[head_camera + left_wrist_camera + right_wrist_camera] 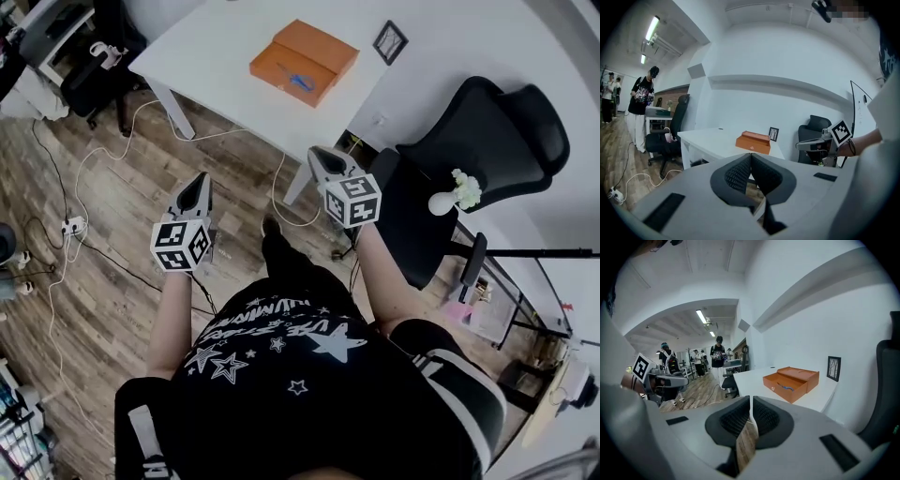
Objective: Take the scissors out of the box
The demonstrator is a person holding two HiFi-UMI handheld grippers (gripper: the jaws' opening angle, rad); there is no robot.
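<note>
An open orange box (pixel 302 61) lies on the white table (pixel 216 56), far ahead of me. Blue-handled scissors (pixel 298 80) rest in its near half. Both grippers hang over the wooden floor, well short of the table. My left gripper (pixel 199 184) is shut with nothing in it, and so is my right gripper (pixel 320 156). The left gripper view has its shut jaw tips (pixel 751 157) below the box (pixel 753 142). In the right gripper view the box (pixel 791 382) and scissors (pixel 786 387) sit beyond the shut tips (pixel 751 402).
A small picture frame (pixel 389 41) stands behind the box. To the right is a black office chair (pixel 478 159) and a white vase of flowers (pixel 455 195). Cables and a power strip (pixel 70 225) lie on the floor at left. People stand far off (pixel 717 355).
</note>
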